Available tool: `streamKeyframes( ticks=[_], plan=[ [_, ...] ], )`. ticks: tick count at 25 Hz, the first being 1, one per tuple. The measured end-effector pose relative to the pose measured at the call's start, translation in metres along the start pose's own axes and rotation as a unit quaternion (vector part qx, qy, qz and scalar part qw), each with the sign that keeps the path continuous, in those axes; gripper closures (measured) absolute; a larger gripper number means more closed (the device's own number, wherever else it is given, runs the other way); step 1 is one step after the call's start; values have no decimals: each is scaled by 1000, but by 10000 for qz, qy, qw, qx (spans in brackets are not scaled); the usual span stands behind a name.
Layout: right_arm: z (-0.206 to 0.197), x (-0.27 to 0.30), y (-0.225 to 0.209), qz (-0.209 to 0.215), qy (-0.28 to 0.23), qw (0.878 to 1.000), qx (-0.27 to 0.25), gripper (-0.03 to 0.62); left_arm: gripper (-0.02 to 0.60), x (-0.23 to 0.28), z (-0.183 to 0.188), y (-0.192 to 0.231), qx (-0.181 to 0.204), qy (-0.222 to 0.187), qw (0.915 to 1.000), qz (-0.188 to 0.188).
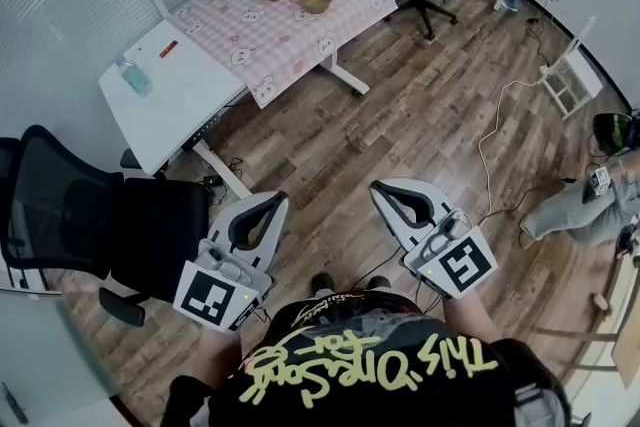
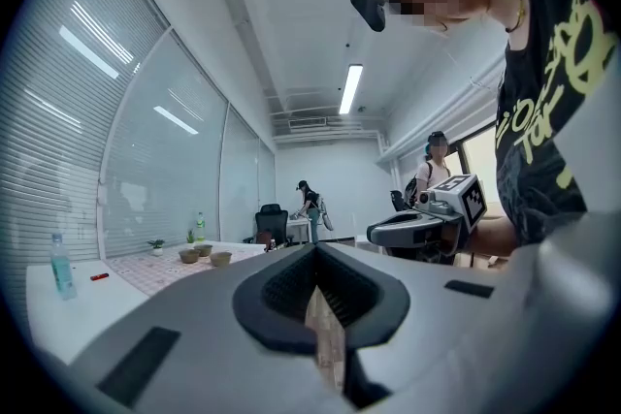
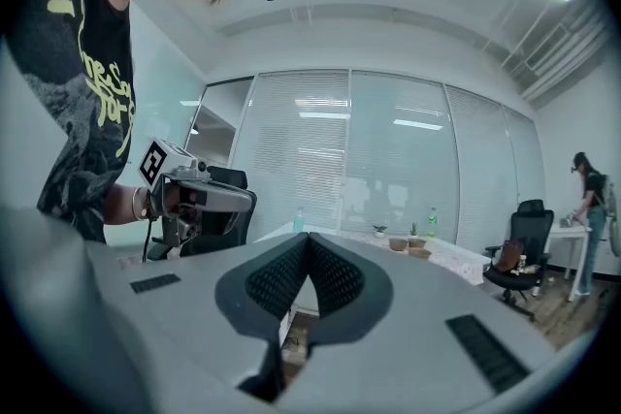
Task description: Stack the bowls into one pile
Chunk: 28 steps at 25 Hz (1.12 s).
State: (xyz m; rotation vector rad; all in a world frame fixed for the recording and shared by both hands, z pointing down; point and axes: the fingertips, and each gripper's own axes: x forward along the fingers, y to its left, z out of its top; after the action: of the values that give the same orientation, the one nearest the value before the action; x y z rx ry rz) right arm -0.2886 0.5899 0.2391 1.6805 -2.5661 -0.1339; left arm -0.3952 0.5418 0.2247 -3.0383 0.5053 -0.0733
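Your left hand-held gripper [image 1: 268, 207] and right hand-held gripper [image 1: 388, 190] are closed tight, both empty. The bowls [image 1: 316, 1] sit well apart from them.

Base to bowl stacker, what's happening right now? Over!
Left tool and right tool shut, both empty. Three bowls unstacked on the far table. Nothing blocking; cable on floor off right.

Three bowls [image 1: 316, 1] sit apart near the table's [image 1: 200, 100] far end. A bottle [image 1: 133, 76] stands by its near left edge.
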Motion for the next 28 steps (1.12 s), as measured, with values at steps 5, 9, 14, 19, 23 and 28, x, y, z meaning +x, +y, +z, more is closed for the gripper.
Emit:
streamKeyframes(
  ticks=[5, 9, 14, 19, 23, 28],
  plan=[
    [4, 3, -2, -30, -155, 9997, 160, 591, 575, 0, 3, 8, -347, -134, 9993, 93],
    [8, 5, -4, -84, -289, 9995, 118, 582, 521, 1, 3, 13, -446, -132, 9988, 162],
    [4, 9, -17, -443, -244, 9984, 243, 349, 363, -2, 2, 29, -666, -172, 9970, 347],
    [3, 16, -15, -596, -211, 9979, 169, 316, 250, -7, 3, 40, -639, -209, 9968, 439],
    [-3, 26, -6, -584, -114, 9980, 203, 316, 241, -12, -1, 47, -647, -204, 9970, 366],
    [-5, 34, 6, -697, -91, 9972, 247, 316, 239, -18, -10, 56, -707, -168, 9972, 198]
  ],
)
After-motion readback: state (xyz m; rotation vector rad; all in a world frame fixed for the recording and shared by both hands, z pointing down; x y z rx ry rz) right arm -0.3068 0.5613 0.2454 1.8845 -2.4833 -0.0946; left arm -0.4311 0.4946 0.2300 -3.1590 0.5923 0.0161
